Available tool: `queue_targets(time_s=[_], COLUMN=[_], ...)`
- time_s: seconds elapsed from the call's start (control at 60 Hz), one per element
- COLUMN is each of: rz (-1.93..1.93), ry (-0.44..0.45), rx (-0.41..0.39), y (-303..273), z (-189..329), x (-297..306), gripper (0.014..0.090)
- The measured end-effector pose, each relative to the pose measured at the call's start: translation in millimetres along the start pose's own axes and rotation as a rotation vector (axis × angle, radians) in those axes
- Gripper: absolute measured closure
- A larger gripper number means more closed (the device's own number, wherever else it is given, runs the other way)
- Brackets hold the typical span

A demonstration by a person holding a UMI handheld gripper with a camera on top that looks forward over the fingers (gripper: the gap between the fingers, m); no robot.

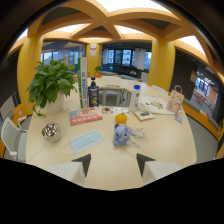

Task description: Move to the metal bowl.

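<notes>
- The metal bowl point(51, 131) sits left of centre on the round table point(165, 140) — beyond my left finger, well apart.
- A blue face mask point(86, 141) lies just right of it; a potted plant point(50, 87) stands behind.
- My claw point(113, 163) is spread wide — nothing between the fingers.

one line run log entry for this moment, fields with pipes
hand-held gripper: open, empty | metal bowl: on table, ahead and left of fingers, beside face mask | contact: none | status: not yet reached
</notes>
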Motion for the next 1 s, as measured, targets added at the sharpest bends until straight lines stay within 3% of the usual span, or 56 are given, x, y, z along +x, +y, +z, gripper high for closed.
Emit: queue_targets(time_s=[0.183,0.433,0.8,1.0], rz=[-0.002,-0.004,-0.029,-0.001], ry=[0.011,0.015,-0.171,-0.208], rx=[-0.004,-0.003,-0.047,-0.089], y=[5.0,7.7,4.6,0.7], z=[-2.0,-7.4,57.3,117.9], x=[-13.9,-78.0,-211.5,-272.2], gripper=[0.0184,0.0184,0.0187,0.0184])
